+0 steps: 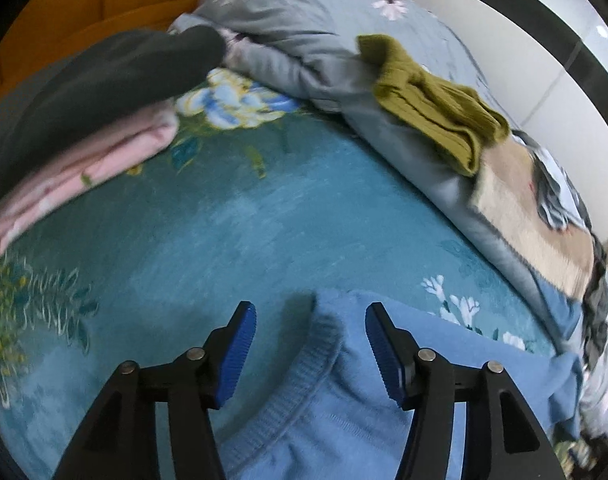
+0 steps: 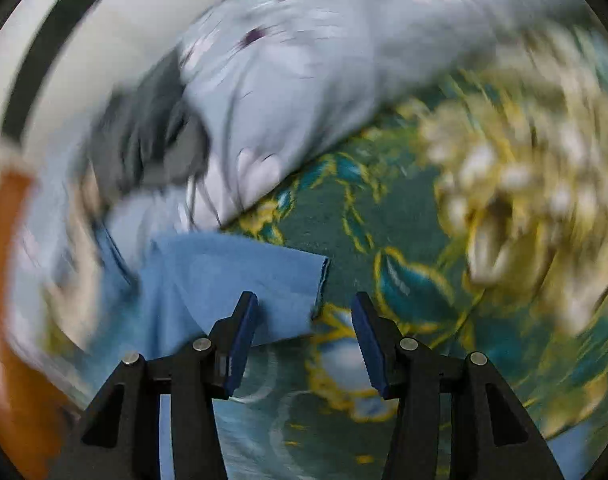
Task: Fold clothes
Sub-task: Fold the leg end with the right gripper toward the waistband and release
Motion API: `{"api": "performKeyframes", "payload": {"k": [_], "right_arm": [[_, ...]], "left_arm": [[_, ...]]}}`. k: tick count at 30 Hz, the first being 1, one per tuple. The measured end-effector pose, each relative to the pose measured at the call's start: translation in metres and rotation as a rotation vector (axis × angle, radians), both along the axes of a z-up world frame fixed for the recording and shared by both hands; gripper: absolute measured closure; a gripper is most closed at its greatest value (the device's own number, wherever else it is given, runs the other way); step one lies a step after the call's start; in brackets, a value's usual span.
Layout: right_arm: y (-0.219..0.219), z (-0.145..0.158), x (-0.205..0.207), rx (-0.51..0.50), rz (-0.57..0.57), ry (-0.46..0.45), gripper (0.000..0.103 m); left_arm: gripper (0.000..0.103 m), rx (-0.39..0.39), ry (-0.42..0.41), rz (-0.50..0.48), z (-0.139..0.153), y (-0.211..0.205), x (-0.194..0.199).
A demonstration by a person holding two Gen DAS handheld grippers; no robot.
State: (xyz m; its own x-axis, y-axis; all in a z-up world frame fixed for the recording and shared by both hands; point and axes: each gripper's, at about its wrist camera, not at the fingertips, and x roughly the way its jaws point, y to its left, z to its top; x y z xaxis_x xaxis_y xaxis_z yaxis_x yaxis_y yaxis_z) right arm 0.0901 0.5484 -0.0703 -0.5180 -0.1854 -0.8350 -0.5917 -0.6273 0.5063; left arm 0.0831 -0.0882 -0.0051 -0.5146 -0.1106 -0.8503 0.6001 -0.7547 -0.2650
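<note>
The left claw (image 1: 309,344) is hanging with its blue-padded fingers (image 1: 240,354) spread wide over the ribbed edge of a light blue sweater (image 1: 343,412), gripping nothing. The sweater is lying on the teal floral bed cover (image 1: 232,232), reaching toward the right side of that view. The right claw (image 2: 304,338) is also standing spread and empty, its left finger just over the end of a blue sleeve (image 2: 240,268) lying flat on the cover; this view is blurring heavily. Farther back, a folded pink garment (image 1: 80,176) is lying under a dark one (image 1: 116,80), and an olive knit (image 1: 435,108) is resting on a grey flowered quilt (image 1: 311,28).
</note>
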Motion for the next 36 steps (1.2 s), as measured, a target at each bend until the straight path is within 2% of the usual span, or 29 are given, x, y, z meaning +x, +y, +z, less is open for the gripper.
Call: {"api": "performKeyframes", "payload": {"k": [4,8,10,11,13,15,17,22,29,30,32,35,36], "right_arm": [[-0.003,0.002,-0.008,-0.012,-0.012,0.003,0.053],[-0.007,0.003,-0.016,-0.024,-0.025,0.005,0.053],[-0.008,0.004,-0.02,-0.03,-0.031,0.007,0.058],[-0.009,0.004,-0.022,-0.033,-0.034,0.007,0.068],[-0.011,0.005,-0.026,-0.039,-0.04,0.009,0.098],[-0.013,0.006,-0.03,-0.045,-0.046,0.01,0.1],[-0.014,0.007,-0.034,-0.037,-0.046,0.008,0.1],[-0.009,0.019,-0.047,0.174,0.048,-0.05,0.101],[-0.002,0.036,-0.065,0.469,0.179,-0.131,0.1],[-0.001,0.035,-0.065,0.497,0.188,-0.143,0.1],[0.001,0.023,-0.057,0.49,0.162,-0.171,0.1],[0.009,0.023,-0.042,0.487,0.122,-0.178,0.082],[0.013,0.03,-0.036,0.492,0.107,-0.163,0.071]], "left_arm": [[0.042,0.019,0.015,0.03,0.001,-0.003,0.007],[0.042,0.009,0.007,-0.015,0.001,0.007,0.002],[0.042,0.001,0.006,-0.04,0.001,0.012,0.001],[0.042,0.002,0.005,-0.045,0.001,0.013,0.0],[0.042,0.006,0.002,-0.05,0.0,0.014,0.0],[0.042,0.019,-0.004,-0.041,-0.002,0.012,-0.001],[0.042,0.032,-0.005,-0.031,-0.004,0.01,0.0],[0.042,0.046,-0.015,-0.027,-0.01,0.011,-0.001],[0.041,0.085,-0.056,-0.075,-0.022,0.018,-0.008],[0.041,0.093,-0.058,-0.084,-0.023,0.019,-0.008],[0.041,0.117,-0.05,-0.094,-0.022,0.018,-0.006],[0.039,0.169,-0.026,-0.094,-0.021,0.017,-0.003],[0.038,0.192,-0.019,-0.09,-0.021,0.016,-0.001]]}}
